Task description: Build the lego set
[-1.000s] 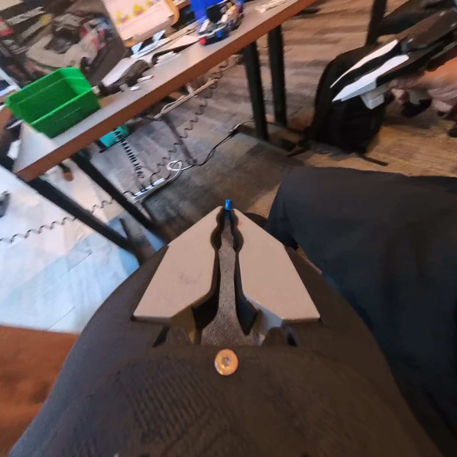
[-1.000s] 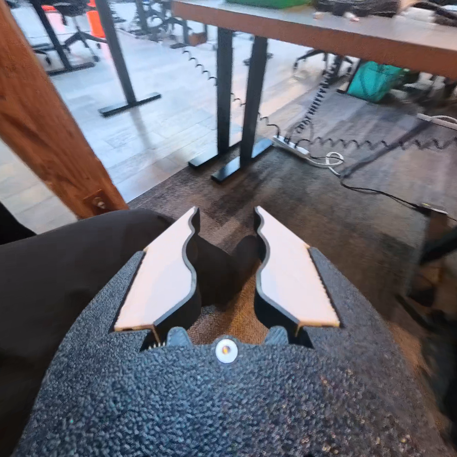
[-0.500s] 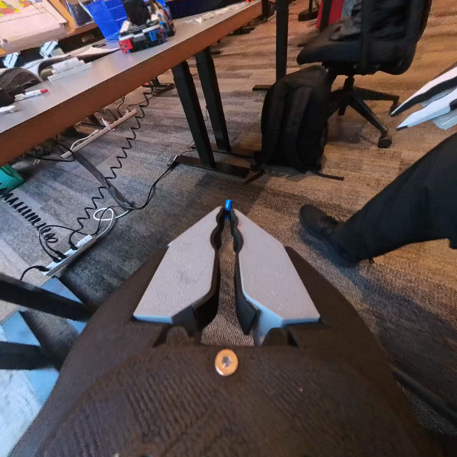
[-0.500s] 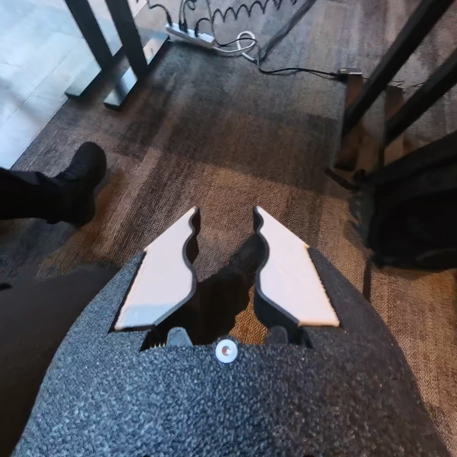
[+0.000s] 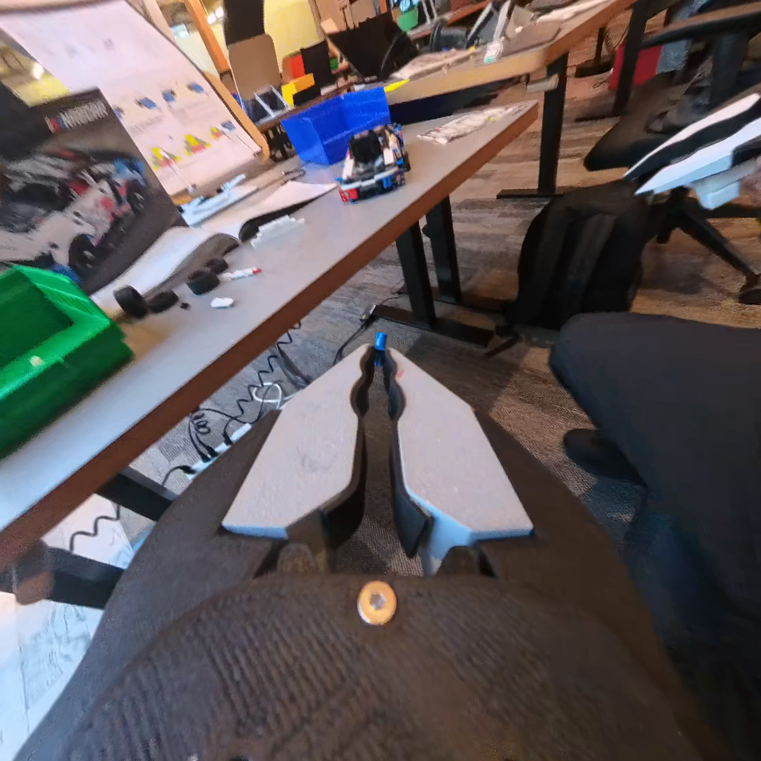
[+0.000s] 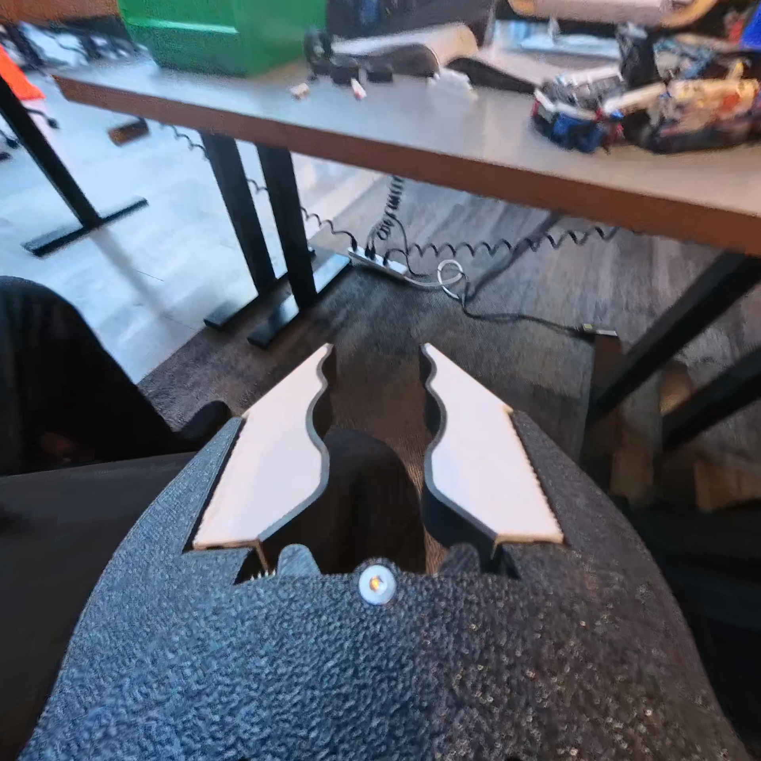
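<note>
A small blue lego pin [image 5: 379,345] is pinched at the very tips of the left tongs [image 5: 379,357], held in the air off the near edge of the counter [image 5: 288,263], above the carpet [image 5: 506,395]. The right tongs [image 6: 376,350] are spread apart with nothing between them, held below the counter edge and aimed at the floor under it. They are also seen far right in the left wrist view, well apart from the left tongs.

On the counter, a partly built lego car [image 5: 372,164] is seen just in front of a blue bin [image 5: 337,121]. A green bin [image 5: 45,350] sits at the left end. Black lego tires [image 5: 164,290] and a few small loose pieces lie between the green bin and the car, beside an open instruction booklet [image 5: 263,206]. The set's box [image 5: 66,193] is propped behind the booklet.

A black backpack [image 5: 576,255] stands on the carpet by the counter leg. A power strip [image 6: 381,263] with coiled cables lies under the counter. The person's dark trouser leg [image 5: 675,412] is seen at right.
</note>
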The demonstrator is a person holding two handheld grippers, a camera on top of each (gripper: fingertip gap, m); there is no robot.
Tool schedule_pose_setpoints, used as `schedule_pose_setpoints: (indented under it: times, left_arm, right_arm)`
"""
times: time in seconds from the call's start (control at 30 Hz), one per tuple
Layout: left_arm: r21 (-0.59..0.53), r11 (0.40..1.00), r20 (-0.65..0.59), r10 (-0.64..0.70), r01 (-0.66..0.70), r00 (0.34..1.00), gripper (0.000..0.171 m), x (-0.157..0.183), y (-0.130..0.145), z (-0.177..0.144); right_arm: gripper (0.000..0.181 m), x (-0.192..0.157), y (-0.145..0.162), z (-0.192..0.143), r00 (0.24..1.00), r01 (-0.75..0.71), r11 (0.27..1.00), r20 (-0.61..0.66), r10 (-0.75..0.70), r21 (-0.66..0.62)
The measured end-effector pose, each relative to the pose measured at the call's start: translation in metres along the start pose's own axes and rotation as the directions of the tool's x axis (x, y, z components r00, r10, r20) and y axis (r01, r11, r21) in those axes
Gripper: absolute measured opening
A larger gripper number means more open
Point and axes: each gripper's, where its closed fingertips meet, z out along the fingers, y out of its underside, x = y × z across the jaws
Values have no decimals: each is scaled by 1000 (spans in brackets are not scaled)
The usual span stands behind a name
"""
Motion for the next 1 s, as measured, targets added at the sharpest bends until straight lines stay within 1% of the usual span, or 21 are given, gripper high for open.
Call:
schedule_pose_setpoints:
  times: [0.07, 0.1, 0.13, 0.17, 0.2, 0.23, 0.27, 0.3, 0.33, 0.37, 0.4, 0.47, 0.53, 0.57, 0.63, 0.73, 0.8, 0.83, 0.9, 1.0]
  left_arm:
    - [11, 1000, -8, 5, -5, 1000, 1, -3, -9, -6]
    - [8, 1000, 4, 4, -5, 1000, 1, -7, -9, -7]
    - [14, 1000, 13, 1, -1, 1000, 1, -8, -8, -8]
    - [18, 1000, 19, -14, 14, 1000, 1, -8, -5, -8]
    - [19, 999, 25, -39, 38, 999, 1, -5, 0, -8]
    - [25, 998, 34, -66, 65, 997, 1, 0, 5, -8]
    - [35, 995, 48, -97, 95, 994, 1, 7, 12, -8]
    - [28, 994, 29, -111, 110, 993, 1, 19, 20, -5]
    - [-27, 997, 7, -77, 77, 997, 2, 32, 30, -3]
    - [-74, 997, 51, -22, 26, 998, 1, 33, 38, -2]
    - [-77, 997, 73, 18, -12, 997, 1, 34, 39, -1]
    - [-89, 996, 48, -9, 14, 999, 1, 42, 45, 3]
    - [-120, 991, 69, -59, 67, 996, 1, 40, 63, 6]
    - [-127, 987, 82, -84, 94, 993, 1, 39, 73, 6]
    - [-171, 977, 86, -114, 128, 990, 1, 36, 97, 10]
    - [-227, 966, 111, -98, 122, 989, 1, 17, 123, 23]
    - [-225, 966, 126, -98, 125, 987, 1, -7, 125, 39]
    - [-205, 972, 136, -87, 114, 987, 1, -23, 119, 49]
    - [-156, 985, 135, -49, 70, 990, 1, -59, 97, 74]
    - [-85, 995, 153, 70, -57, 986, 2, -115, 56, 108]
  right_arm:
    - [41, -12, -20, 11, 998, 32, 999, 44, -33, 31]
    - [39, -19, -28, 16, 994, 82, 996, 65, -84, 43]
    - [33, -22, -31, 23, 983, 161, 986, 80, -163, 33]
    - [32, -23, -33, 29, 967, 241, 971, 86, -240, 0]
    - [35, -23, -35, 34, 955, 287, 958, 91, -283, -28]
    - [38, -29, -41, 38, 949, 297, 954, 118, -292, -31]
    - [38, -37, -47, 40, 944, 298, 954, 158, -291, -19]
    - [39, -44, -52, 43, 935, 309, 951, 183, -302, -5]
    - [40, -47, -55, 47, 927, 329, 944, 188, -325, 9]
    - [40, -50, -58, 51, 920, 344, 939, 187, -343, 31]
    - [40, -53, -59, 56, 920, 338, 940, 191, -342, 56]
    - [35, -62, -56, 68, 933, 265, 959, 224, -281, 101]
    - [30, -69, -49, 84, 943, 180, 974, 259, -210, 134]
    - [28, -70, -46, 94, 944, 161, 977, 268, -195, 142]
    - [28, -67, -48, 118, 940, 169, 973, 272, -207, 155]
    - [29, -51, -74, 160, 930, 195, 966, 281, -238, 173]
    - [28, -35, -102, 191, 928, 207, 961, 276, -252, 182]
    - [25, -26, -119, 205, 927, 217, 958, 267, -263, 190]
    - [19, -9, -152, 232, 927, 240, 948, 240, -288, 211]
    - [21, 8, -189, 266, 923, 272, 933, 211, -322, 235]
